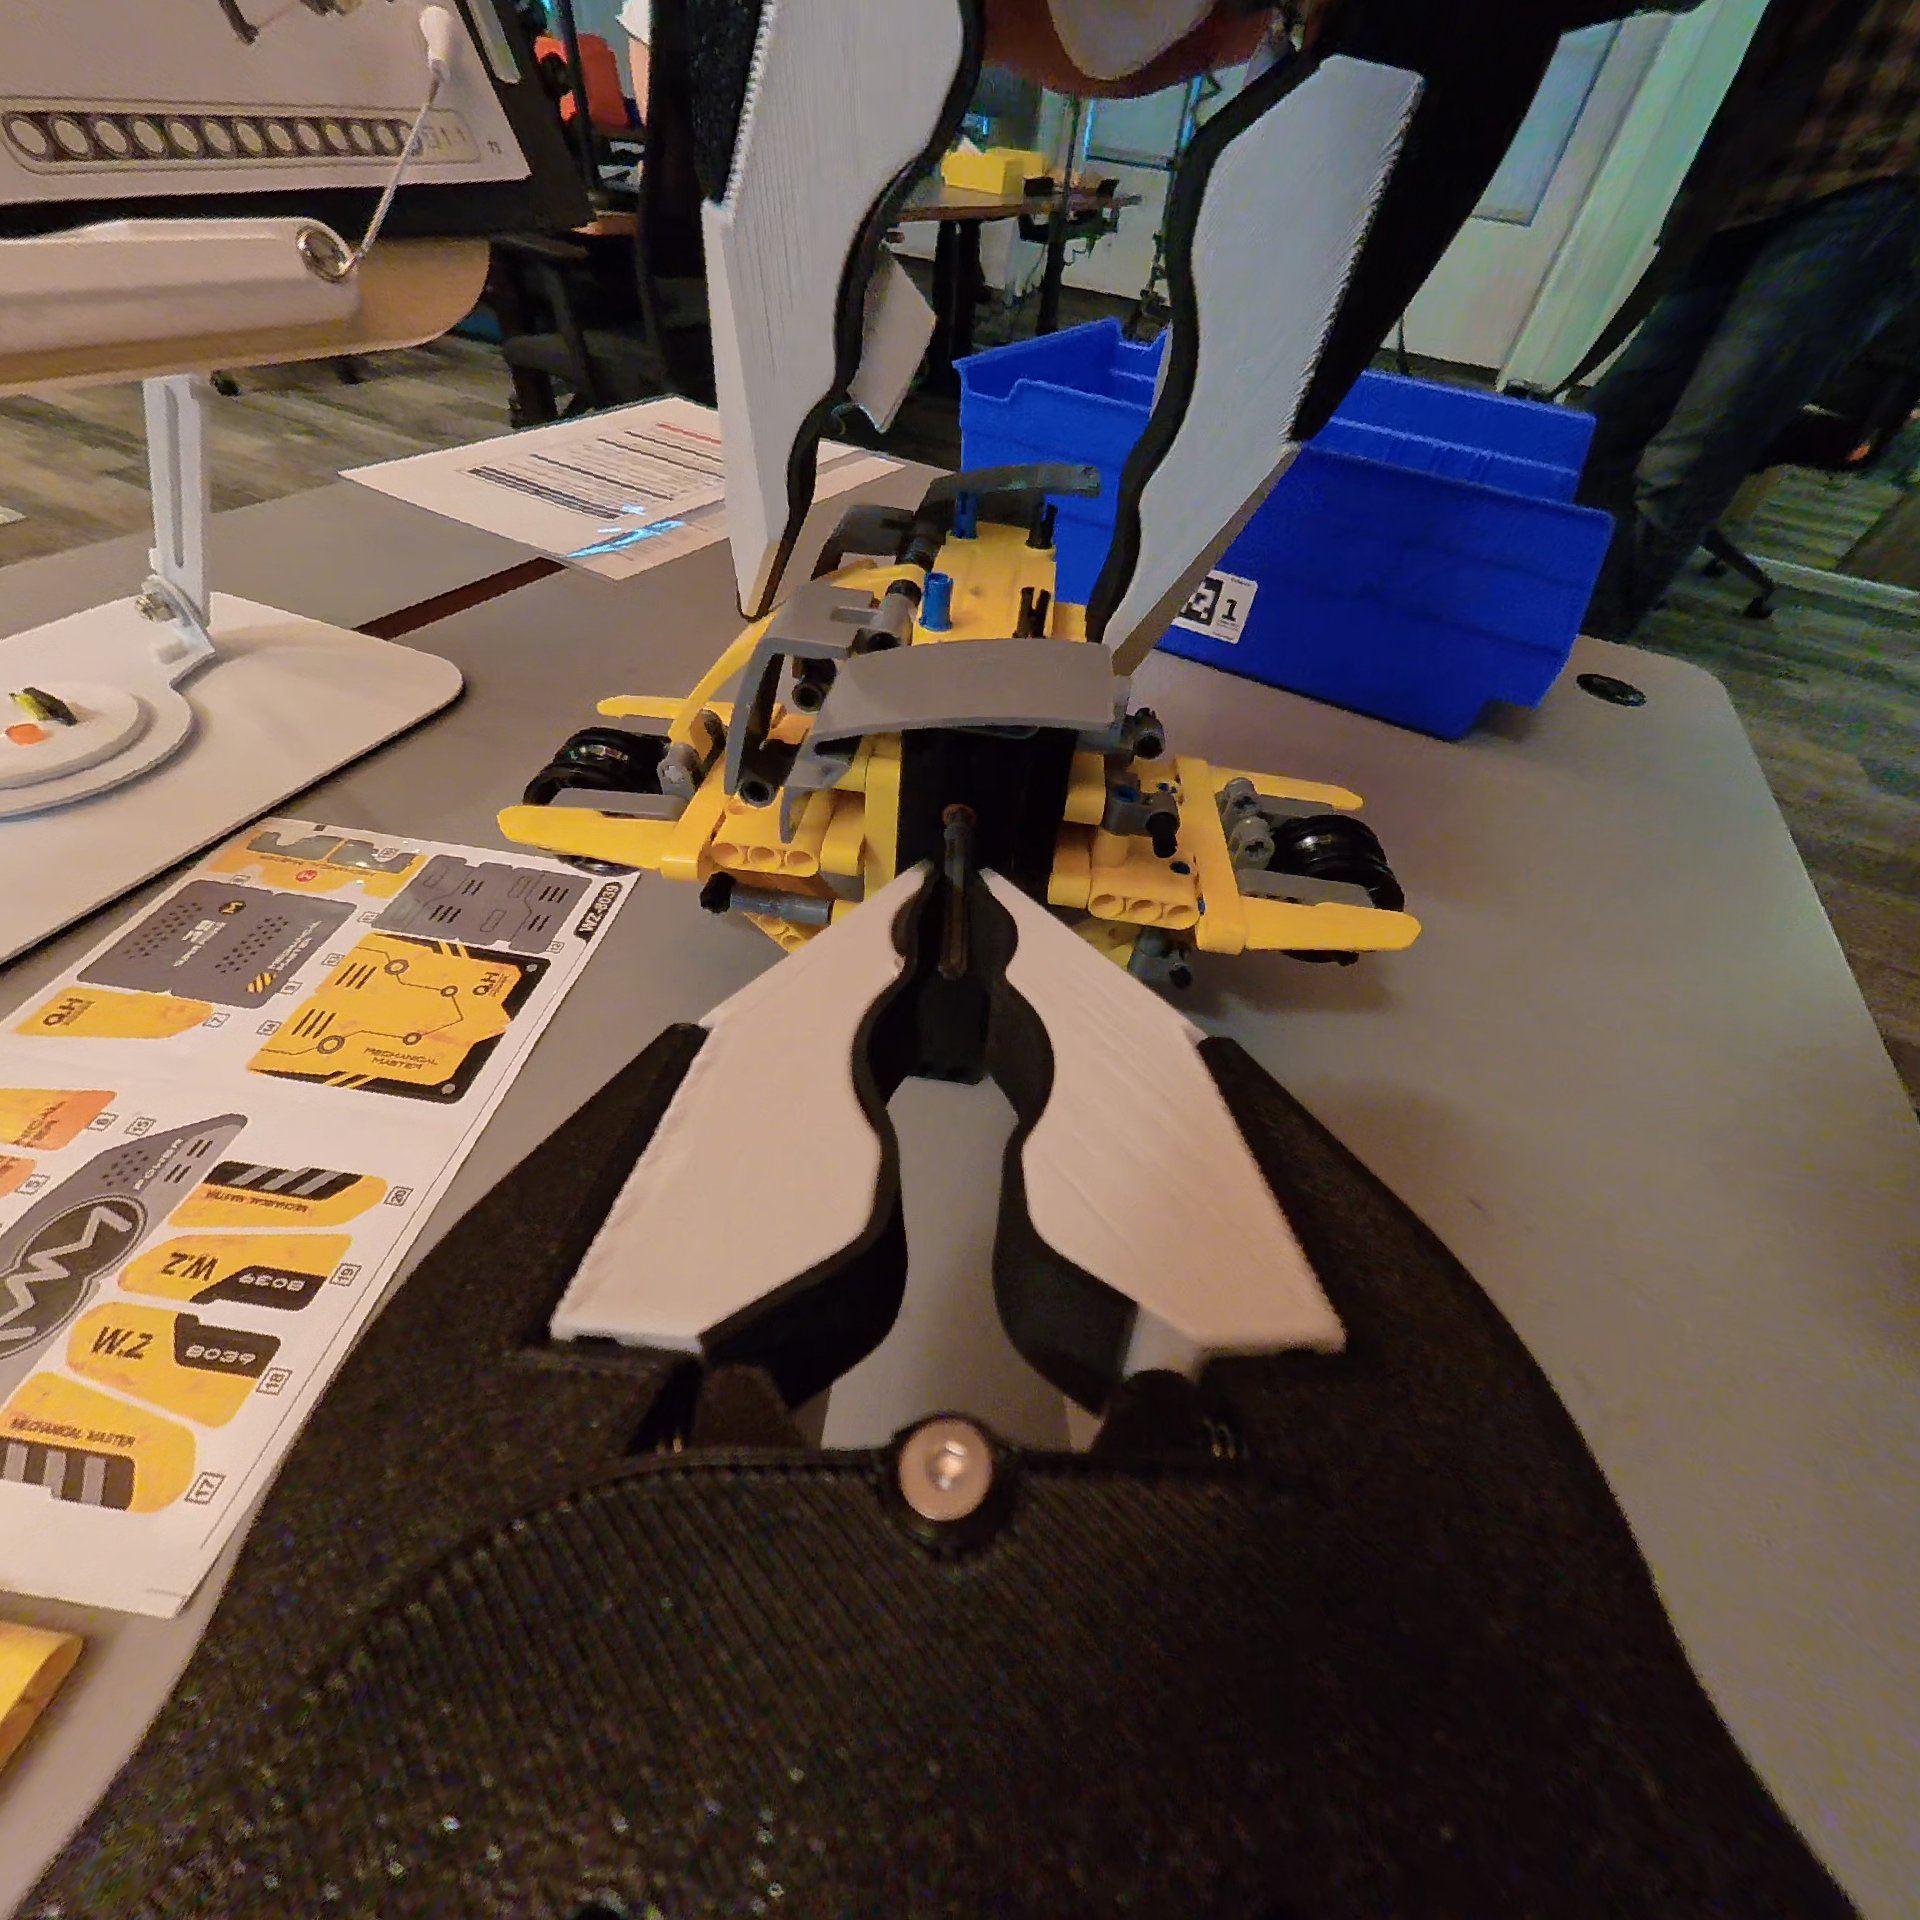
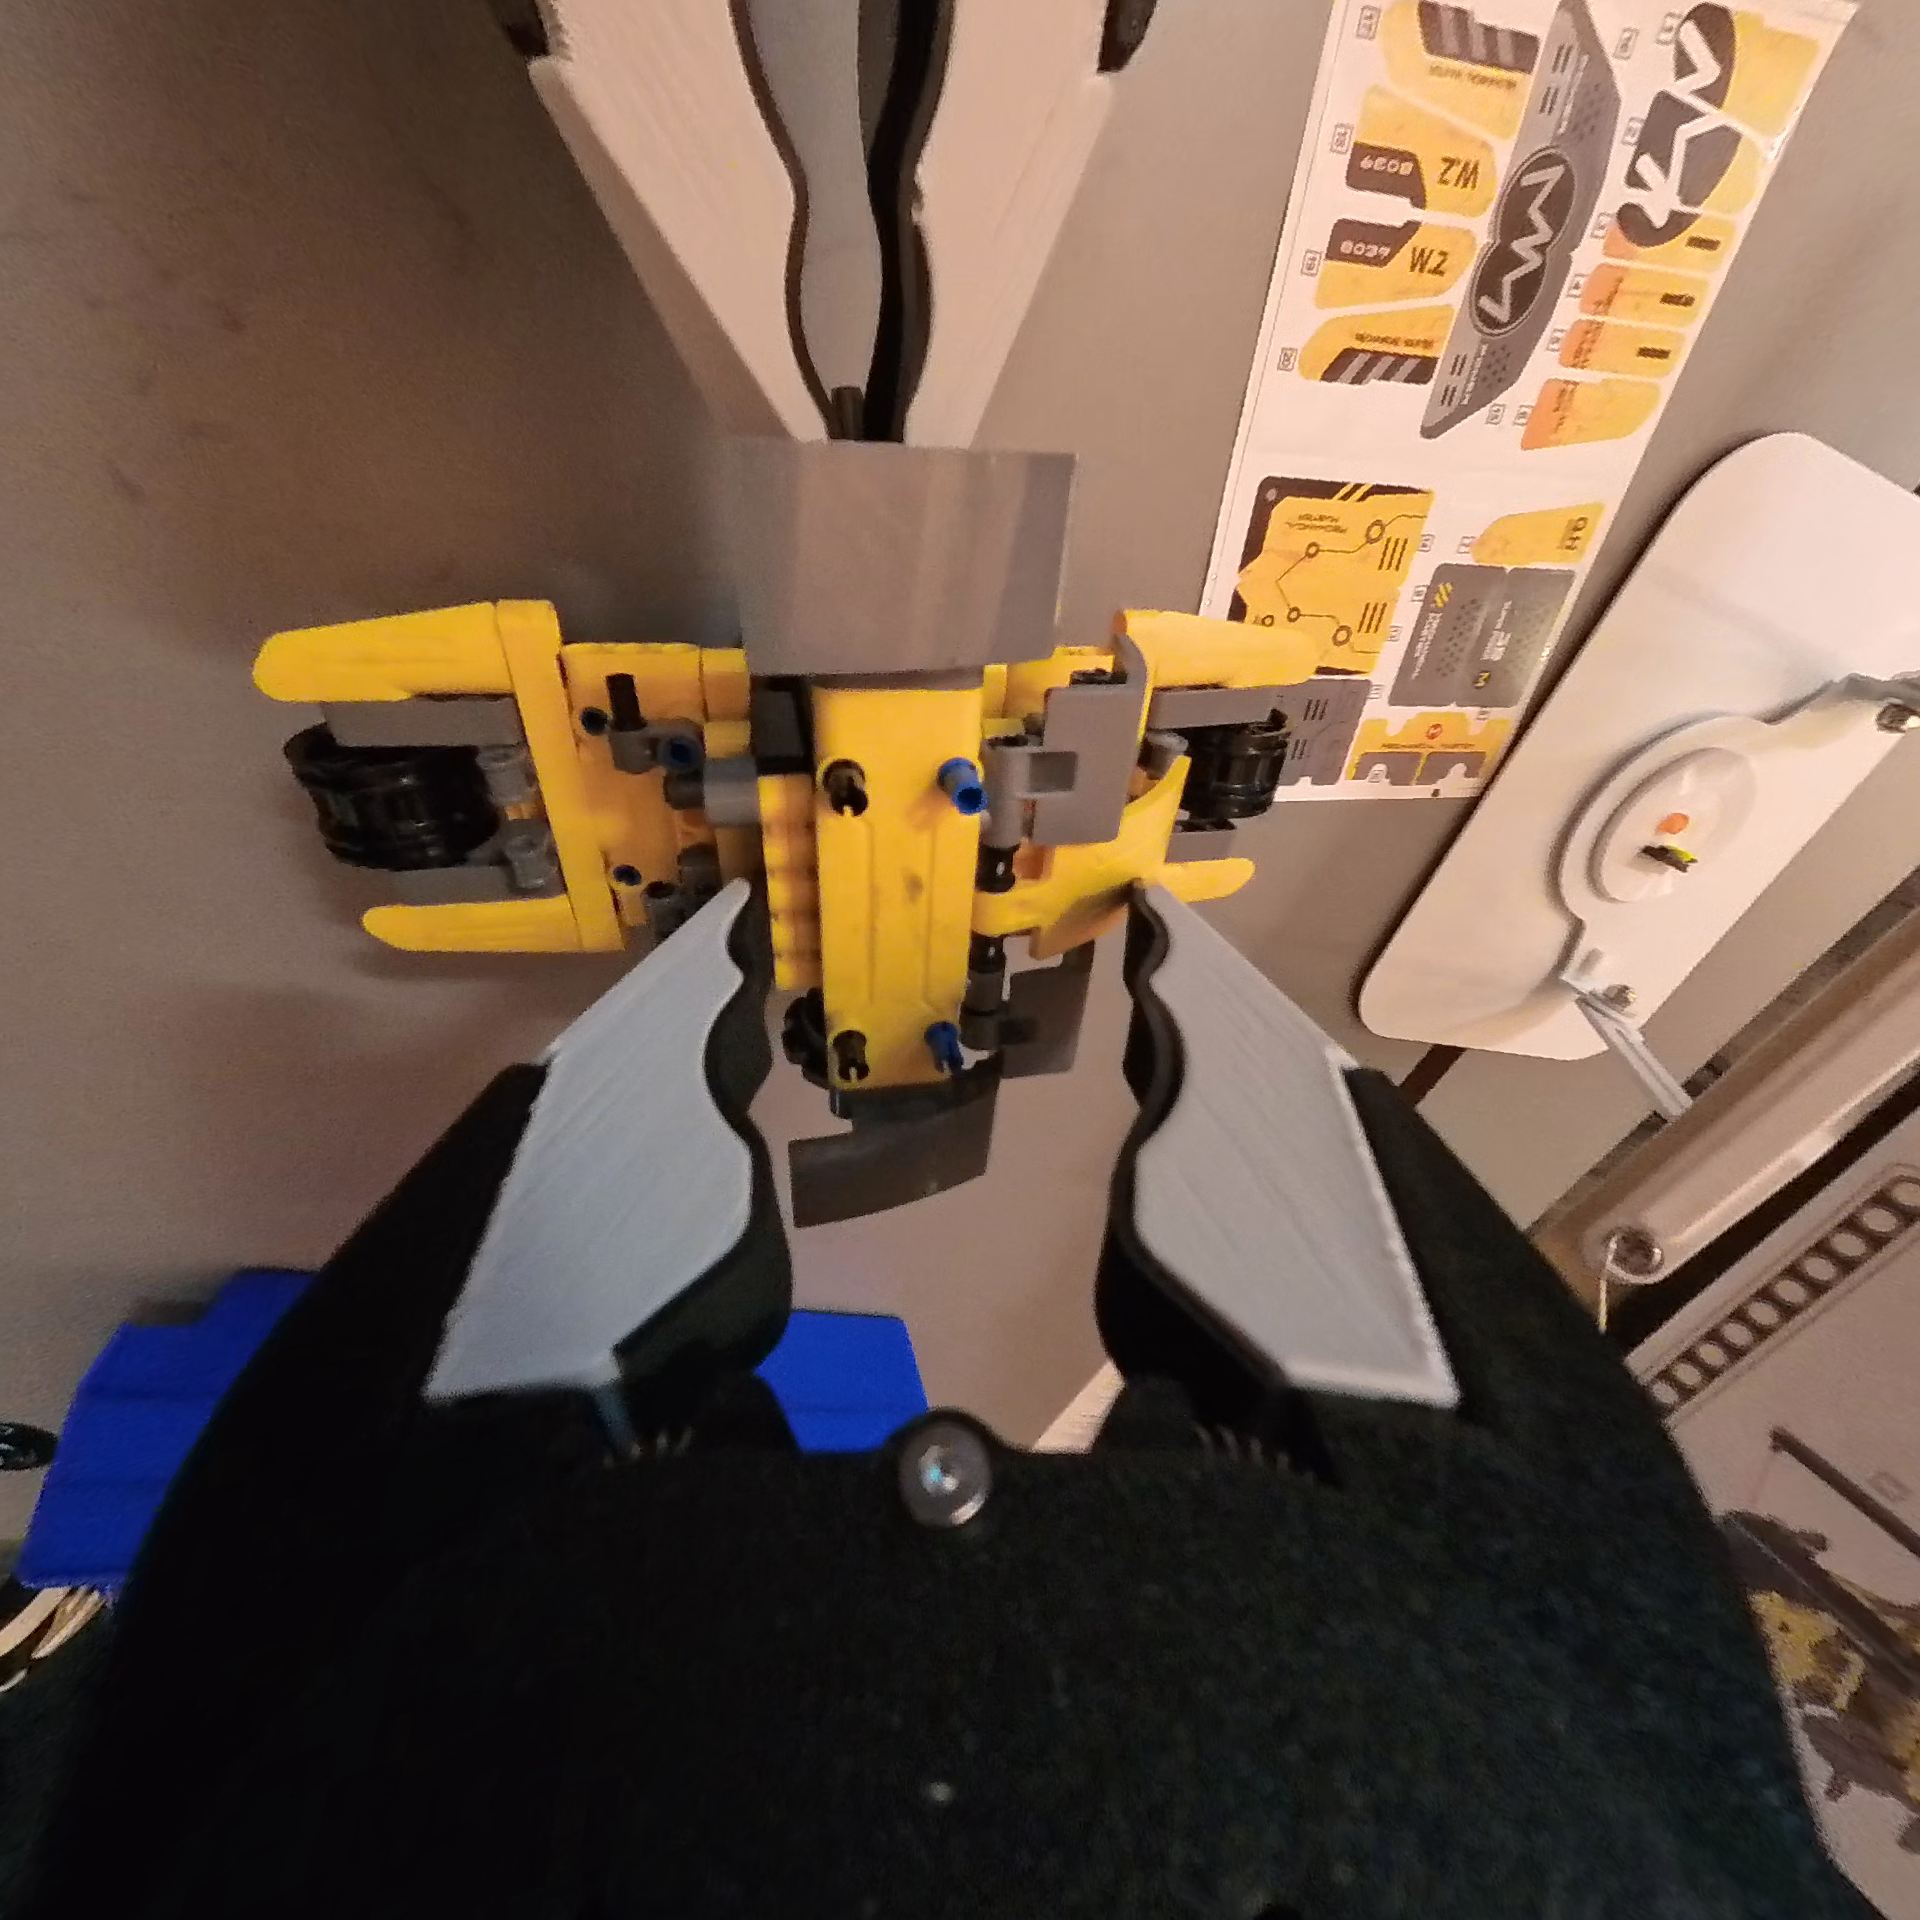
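Grey desk (image 1: 1558,1039) carries a yellow brick-built vehicle (image 1: 935,821). Left gripper (image 1: 951,883) jaws pinch its thin black pin (image 1: 952,914); right gripper (image 2: 935,904) jaws wide, straddling its body.

The brick-built vehicle (image 1: 966,790) is yellow and grey moulded plastic with glossy black wheels, on a smooth matt grey desk (image 1: 1558,1039) beside a glossy paper sticker sheet (image 1: 270,1122), a shiny blue plastic bin (image 1: 1434,551) and ridged white-and-black plastic tongs (image 1: 951,914).
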### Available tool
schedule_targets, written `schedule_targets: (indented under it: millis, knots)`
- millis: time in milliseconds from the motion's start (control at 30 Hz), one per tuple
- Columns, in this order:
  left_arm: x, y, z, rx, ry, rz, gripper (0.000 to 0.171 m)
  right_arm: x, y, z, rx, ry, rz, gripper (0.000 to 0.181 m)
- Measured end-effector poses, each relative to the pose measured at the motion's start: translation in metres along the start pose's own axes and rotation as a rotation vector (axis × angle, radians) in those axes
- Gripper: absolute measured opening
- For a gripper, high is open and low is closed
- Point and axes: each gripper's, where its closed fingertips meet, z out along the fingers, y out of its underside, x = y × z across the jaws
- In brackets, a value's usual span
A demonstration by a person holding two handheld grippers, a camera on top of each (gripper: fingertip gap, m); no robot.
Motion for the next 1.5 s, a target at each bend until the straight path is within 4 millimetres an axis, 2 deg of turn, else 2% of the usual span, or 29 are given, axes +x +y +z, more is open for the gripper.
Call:
schedule_targets:
  millis: [367,800,1000,1200,1500]
  knots:
    - [-0.0011,-0.0003,0.0001,0.003,0.003,-0.018,0.002,-0.0017,-0.0011,0.0,0.111,0.027,0.116,0.066]
    - [-0.0009,-0.0015,0.0014,0.006,0.068,-0.095,0.001,-0.0009,-0.0012,0.0005,0.133,0.007,0.111,0.065]
    - [-0.0008,-0.0014,0.0019,0.004,0.057,-0.062,0.001,-0.0006,-0.0011,0.0008,0.142,-0.005,0.117,0.065]
    - [-0.0005,-0.0014,0.0021,0.006,0.093,-0.149,0.001,-0.0008,-0.0015,0.0009,0.157,-0.004,0.129,0.065]
    - [-0.0007,-0.0013,0.0031,-0.019,0.092,-0.053,0.001,-0.0006,-0.0016,0.0012,0.147,-0.01,0.117,0.065]
